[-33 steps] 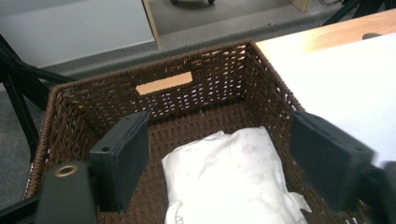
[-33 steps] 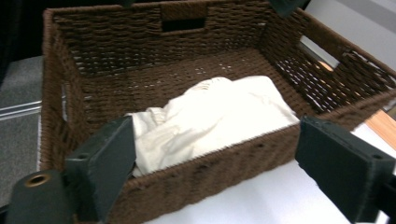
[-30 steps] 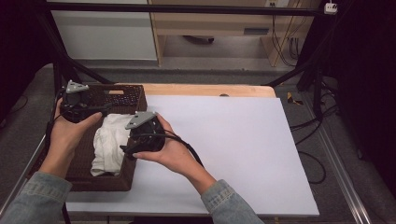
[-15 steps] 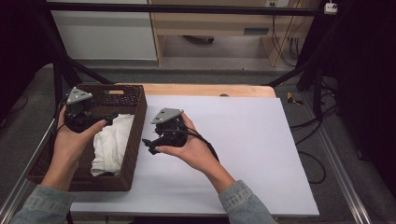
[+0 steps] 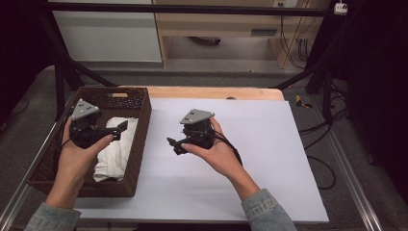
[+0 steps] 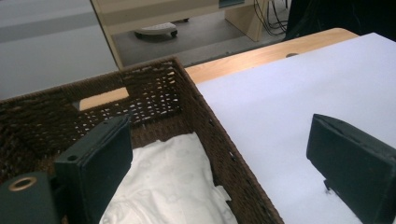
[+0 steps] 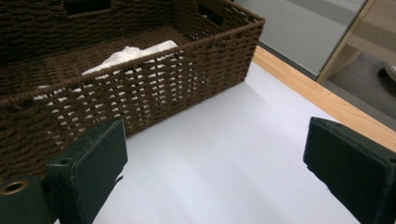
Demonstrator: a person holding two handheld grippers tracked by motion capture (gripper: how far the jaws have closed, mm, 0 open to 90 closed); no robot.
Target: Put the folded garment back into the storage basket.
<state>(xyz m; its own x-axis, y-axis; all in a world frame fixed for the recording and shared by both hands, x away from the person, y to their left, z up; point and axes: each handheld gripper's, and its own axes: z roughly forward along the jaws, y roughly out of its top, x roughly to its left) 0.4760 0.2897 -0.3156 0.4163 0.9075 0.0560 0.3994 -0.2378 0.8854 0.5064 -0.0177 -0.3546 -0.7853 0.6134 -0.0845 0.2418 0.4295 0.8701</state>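
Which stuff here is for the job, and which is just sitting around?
For the job:
- white cloth lying in the wicker basket
- left gripper, jaws open over the basket
- right gripper, jaws open over the white sheet

Just about:
- wooden table edge
- cables on the floor

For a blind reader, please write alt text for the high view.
Two hands hold black grippers with open jaws: the left gripper over a brown wicker basket containing a white cloth, the right gripper above the white tabletop.
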